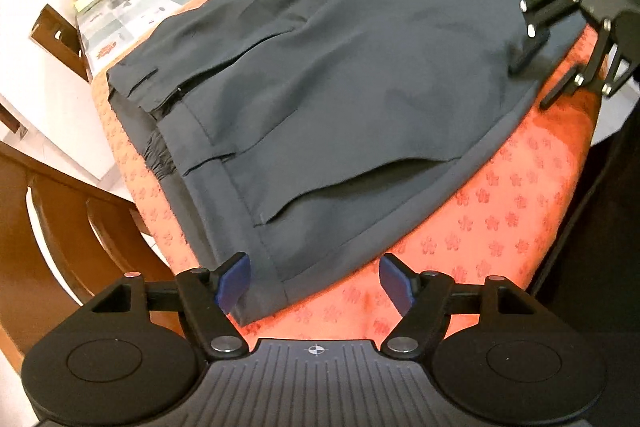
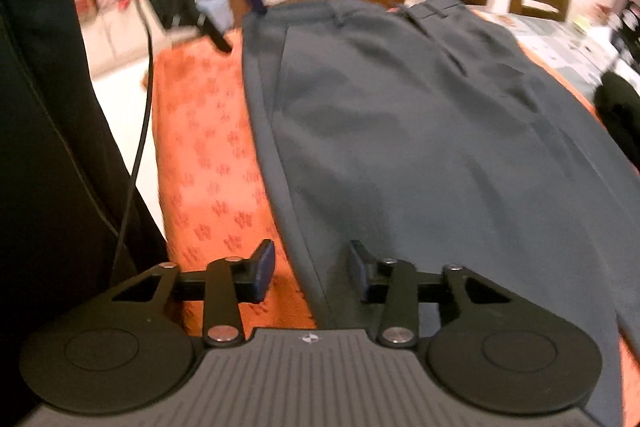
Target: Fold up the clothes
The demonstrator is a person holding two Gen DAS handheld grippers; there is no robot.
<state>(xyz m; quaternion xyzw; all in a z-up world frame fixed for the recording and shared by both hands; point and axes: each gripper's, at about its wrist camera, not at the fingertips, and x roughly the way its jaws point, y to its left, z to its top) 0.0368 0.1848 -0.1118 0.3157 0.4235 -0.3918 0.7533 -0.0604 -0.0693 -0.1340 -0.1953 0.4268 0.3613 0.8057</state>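
Left gripper fingers apart, straddling trousers' waistband corner at near table edge. Right gripper fingers apart over trousers' side edge. Trousers flat, long axis along table.

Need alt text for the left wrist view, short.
Dark grey trousers lie spread flat on an orange patterned tablecloth, waistband toward the left. The open left gripper sits at the near corner of the trousers, gripping nothing; the right gripper, also open, is at the far right edge. Wooden chairs stand around the table.
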